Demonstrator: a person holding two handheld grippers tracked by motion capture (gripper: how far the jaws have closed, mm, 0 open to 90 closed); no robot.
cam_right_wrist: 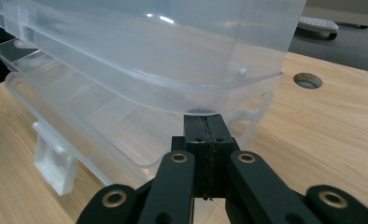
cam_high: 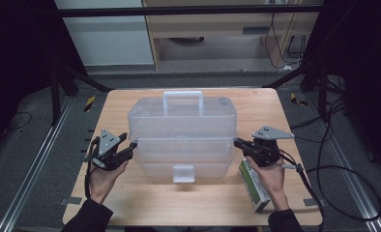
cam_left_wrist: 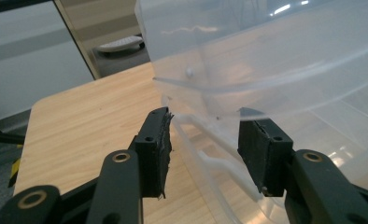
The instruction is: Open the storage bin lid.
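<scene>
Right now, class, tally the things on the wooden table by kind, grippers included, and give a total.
Clear plastic storage box: 1
Green-and-white carton: 1
Black two-jaw grippers: 2, the left gripper and the right gripper
Total: 4

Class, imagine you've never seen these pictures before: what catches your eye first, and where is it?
A big clear plastic storage box with a handle on top stands mid-table. The left tongs sit open at its left end; the right tongs, jaws together, meet its right end. A green-and-white carton lies near the table's front right corner.
</scene>
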